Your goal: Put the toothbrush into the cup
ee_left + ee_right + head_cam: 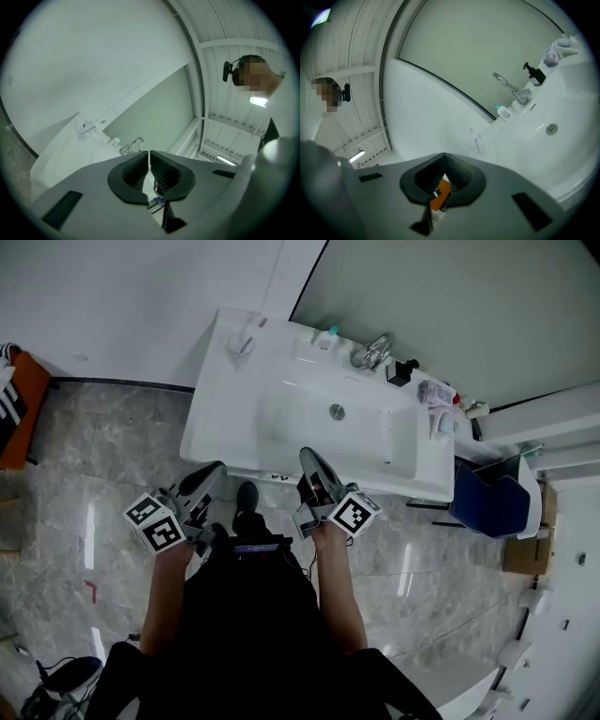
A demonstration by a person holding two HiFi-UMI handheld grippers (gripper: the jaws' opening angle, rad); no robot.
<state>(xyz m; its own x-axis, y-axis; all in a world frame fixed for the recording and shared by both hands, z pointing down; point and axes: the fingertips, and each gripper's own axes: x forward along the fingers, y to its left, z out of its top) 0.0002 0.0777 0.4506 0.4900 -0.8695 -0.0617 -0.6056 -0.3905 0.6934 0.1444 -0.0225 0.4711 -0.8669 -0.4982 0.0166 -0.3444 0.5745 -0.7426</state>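
Note:
A clear cup (241, 345) stands on the far left corner of the white washbasin counter (217, 418). A thin pale stick that looks like the toothbrush (247, 339) rests at it; whether it is inside I cannot tell. In the left gripper view the cup (87, 126) shows far off at the left, and in the right gripper view the cup (476, 142) appears small near the middle. My left gripper (215, 471) and right gripper (307, 457) hover side by side at the counter's near edge. Both are shut, left gripper (149, 153) and right gripper (443, 154), with nothing between the jaws.
A chrome faucet (372, 352), a black pump dispenser (402, 371) and a small teal-capped bottle (327, 336) line the back of the basin. Toiletries (437, 393) crowd its right end. A blue bin (495, 499) stands at the right on the marble floor (84, 484).

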